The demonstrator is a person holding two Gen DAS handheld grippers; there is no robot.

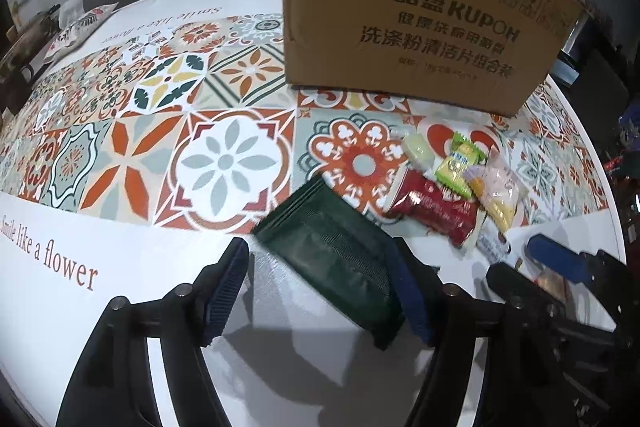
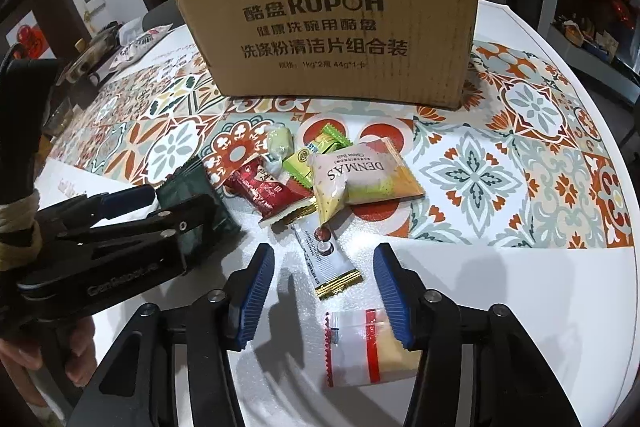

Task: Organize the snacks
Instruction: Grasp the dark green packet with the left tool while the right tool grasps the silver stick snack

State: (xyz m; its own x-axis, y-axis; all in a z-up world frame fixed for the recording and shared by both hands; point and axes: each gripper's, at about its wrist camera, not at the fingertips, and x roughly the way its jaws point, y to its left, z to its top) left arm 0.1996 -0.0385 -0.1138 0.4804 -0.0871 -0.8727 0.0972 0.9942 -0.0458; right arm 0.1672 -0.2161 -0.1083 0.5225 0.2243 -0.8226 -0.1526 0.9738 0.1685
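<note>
A dark green packet (image 1: pixel 336 247) lies flat on the table between the fingers of my left gripper (image 1: pixel 320 291). Its right edge sits at the right pad, and the left pad stands apart from it, so the gripper is open. My right gripper (image 2: pixel 325 295) is open over a white stick sachet (image 2: pixel 328 259) with gold ends. A clear packet with a red stripe (image 2: pixel 360 351) lies beside its right pad. Just beyond are a red packet (image 2: pixel 272 191), a light green packet (image 2: pixel 316 155), a pale DENMAS packet (image 2: pixel 360 179) and a round pale-green sweet (image 2: pixel 280 143).
A tall open cardboard box (image 2: pixel 328 27) printed KUPOH stands behind the snacks. The round table (image 2: pixel 520 287) carries a tile-patterned cloth, and its edge curves close on the right. Cups and clutter (image 2: pixel 80 67) sit at the far left. The left gripper (image 2: pixel 132 211) is close on the right gripper's left.
</note>
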